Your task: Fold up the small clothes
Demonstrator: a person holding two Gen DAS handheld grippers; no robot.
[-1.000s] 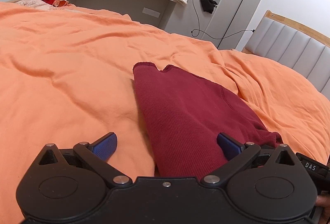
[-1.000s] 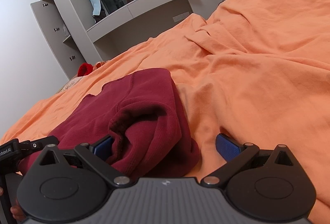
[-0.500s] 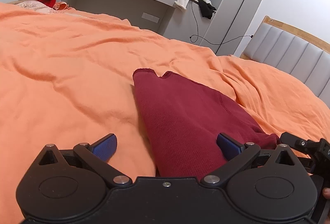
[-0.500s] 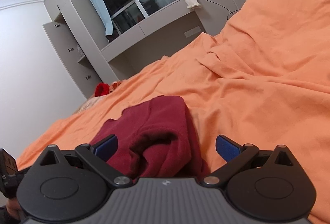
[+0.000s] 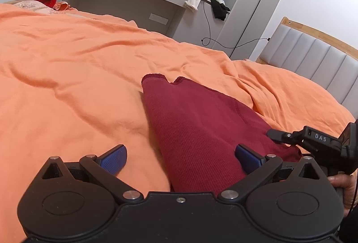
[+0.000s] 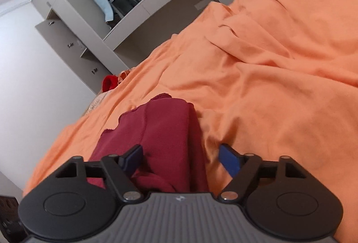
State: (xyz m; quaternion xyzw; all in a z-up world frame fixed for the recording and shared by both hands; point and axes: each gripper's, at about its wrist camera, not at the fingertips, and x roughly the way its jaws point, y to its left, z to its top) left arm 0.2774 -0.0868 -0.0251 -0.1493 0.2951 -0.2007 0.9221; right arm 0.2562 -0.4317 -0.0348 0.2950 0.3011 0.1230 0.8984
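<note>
An orange bedspread (image 5: 73,77) covers the bed, rumpled but broad, with wide bare cloth to the left of the folded maroon knit garment (image 5: 197,128) and more beyond it toward the grey padded headboard (image 5: 313,59). The garment lies flat on the spread, its far hemmed edge free, its near end cut off behind both tools. The left gripper (image 5: 181,158) is spread wide with nothing in it, one blue pad over bare bedspread, the other over the knit. The right gripper (image 6: 181,160) gapes likewise, empty, straddling the garment's right folded edge. Whether any pad touches cloth is unclear.
</note>
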